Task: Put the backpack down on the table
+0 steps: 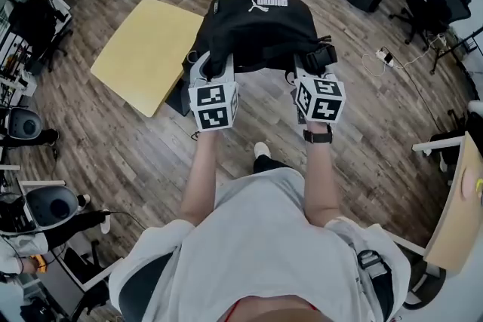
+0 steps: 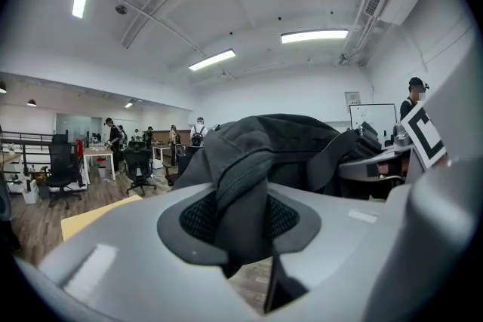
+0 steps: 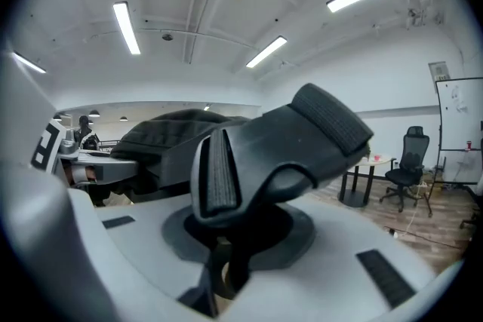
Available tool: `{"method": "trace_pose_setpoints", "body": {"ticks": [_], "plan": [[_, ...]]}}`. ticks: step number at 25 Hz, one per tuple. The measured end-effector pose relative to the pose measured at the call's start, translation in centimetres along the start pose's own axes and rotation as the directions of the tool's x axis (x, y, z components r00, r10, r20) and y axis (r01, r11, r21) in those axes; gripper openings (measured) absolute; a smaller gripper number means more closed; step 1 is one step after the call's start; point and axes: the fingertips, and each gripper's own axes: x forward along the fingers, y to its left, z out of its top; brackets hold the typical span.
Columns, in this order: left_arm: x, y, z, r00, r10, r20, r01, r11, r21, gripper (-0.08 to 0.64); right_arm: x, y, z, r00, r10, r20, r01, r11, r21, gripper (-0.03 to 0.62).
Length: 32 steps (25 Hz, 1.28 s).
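Nearest the person, two grippers reach forward. The left gripper (image 1: 211,68) and the right gripper (image 1: 311,64), jaws only narrowly apart, each clamp one of two padded straps (image 2: 241,192). Beyond them one black backpack (image 1: 256,23) hangs in the air, just right of one yellow table (image 1: 143,49).

The left gripper (image 2: 243,226) is clamped on a black strap (image 2: 243,185) of the backpack (image 2: 294,143). The yellow table (image 2: 94,213) shows low at the left.
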Motion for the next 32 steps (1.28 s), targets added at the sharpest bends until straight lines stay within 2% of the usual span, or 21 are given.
{"method": "trace_pose_setpoints", "body": {"ticks": [10, 17, 24, 32], "plan": [[10.7, 2.1, 1.0, 0.997, 0.065, -0.033, -0.066, 0.998, -0.006, 0.12, 11.4, -5.0, 2.6, 0.995, 0.102, -0.011, -0.102, 0.994, 0.027, 0.078], [13.8, 3.2, 0.5, 0.992, 0.111, -0.058, -0.112, 0.994, -0.014, 0.12, 16.2, -6.1, 2.8, 0.985, 0.169, -0.022, -0.168, 0.985, 0.034, 0.078], [13.6, 7.4, -1.4, 0.974, 0.192, -0.118, -0.196, 0.98, -0.026, 0.12, 20.4, -2.5, 1.2, 0.962, 0.261, -0.079, -0.256, 0.965, 0.062, 0.08], [14.8, 17.3, -2.5, 0.959, 0.262, -0.108, -0.271, 0.959, -0.077, 0.121, 28.1, 5.0, 2.4, 0.938, 0.333, -0.096, -0.334, 0.943, 0.01, 0.08]]}}
